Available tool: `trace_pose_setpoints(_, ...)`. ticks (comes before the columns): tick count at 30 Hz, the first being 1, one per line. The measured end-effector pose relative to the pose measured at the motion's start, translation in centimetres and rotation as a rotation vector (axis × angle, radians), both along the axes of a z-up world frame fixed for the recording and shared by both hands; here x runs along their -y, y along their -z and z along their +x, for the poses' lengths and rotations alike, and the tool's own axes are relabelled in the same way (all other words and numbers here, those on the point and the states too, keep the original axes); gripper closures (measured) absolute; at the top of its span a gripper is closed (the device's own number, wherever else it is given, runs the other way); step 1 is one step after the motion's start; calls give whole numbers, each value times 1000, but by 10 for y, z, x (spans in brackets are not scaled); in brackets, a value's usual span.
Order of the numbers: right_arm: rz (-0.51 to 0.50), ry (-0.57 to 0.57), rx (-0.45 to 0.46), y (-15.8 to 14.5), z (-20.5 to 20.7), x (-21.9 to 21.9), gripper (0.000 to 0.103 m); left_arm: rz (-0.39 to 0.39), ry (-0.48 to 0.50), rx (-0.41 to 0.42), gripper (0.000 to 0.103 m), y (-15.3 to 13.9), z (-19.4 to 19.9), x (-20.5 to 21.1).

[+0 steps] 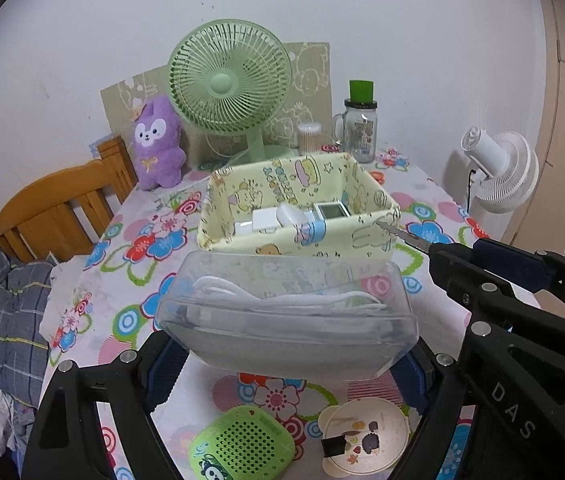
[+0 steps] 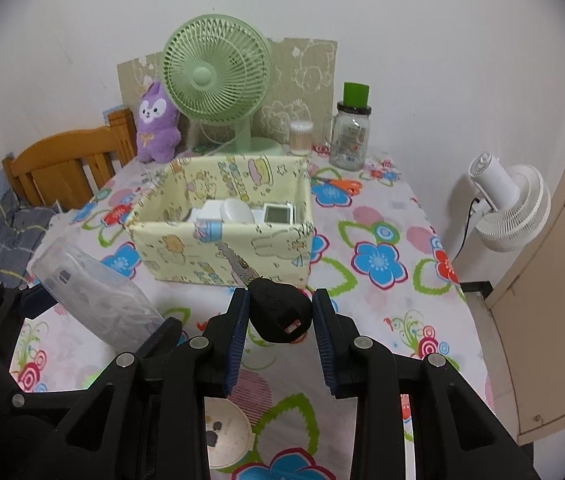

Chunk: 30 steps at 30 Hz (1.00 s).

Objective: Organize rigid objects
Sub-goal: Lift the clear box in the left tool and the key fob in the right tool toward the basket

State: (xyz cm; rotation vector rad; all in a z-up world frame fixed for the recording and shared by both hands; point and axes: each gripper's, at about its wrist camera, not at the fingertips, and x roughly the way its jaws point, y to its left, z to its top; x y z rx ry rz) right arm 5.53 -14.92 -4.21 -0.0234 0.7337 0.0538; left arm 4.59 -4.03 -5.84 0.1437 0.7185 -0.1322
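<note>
The right hand-held gripper [image 2: 280,316] clamps a key [image 2: 274,308] by its black head, blade pointing toward eleven o'clock at the yellow box [image 2: 222,244]. The left hand-held gripper [image 1: 286,360] grips a clear case [image 1: 286,312], long axis crosswise.

both wrist views look forward and downward over the floral table [image 1: 130,288] from its near edge, sharing the yellow box [image 1: 302,216] and far green fan [image 2: 216,76].

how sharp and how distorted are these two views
Left wrist: the clear box close to the lens looks soft, while the green fan is crisp. Right wrist: the key is fairly sharp. Both views have dark fisheye corners and bowed walls.
</note>
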Motion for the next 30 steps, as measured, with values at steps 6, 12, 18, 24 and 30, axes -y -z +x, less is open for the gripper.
trace_pose_setpoints(6, 4, -12, 20, -13, 4, -2, 68, 0, -5, 15, 14, -13, 5, -1)
trace_pose_setpoints(12, 10, -17, 27, -20, 12, -2, 68, 2, -8, 22, 14, -20, 13, -2)
trace_pose_setpoints(18, 17, -23, 29, -24, 26, -3, 68, 6, -16, 24, 14, -24, 28, -2)
trace_pose_setpoints(24, 23, -20, 27, -25, 42, -3, 68, 12, -17, 24, 14, -26, 43, -2)
trace_pose_setpoints(30, 23, -15, 20, -24, 62, -2, 68, 5, -11, 7, 14, -23, 63, -2)
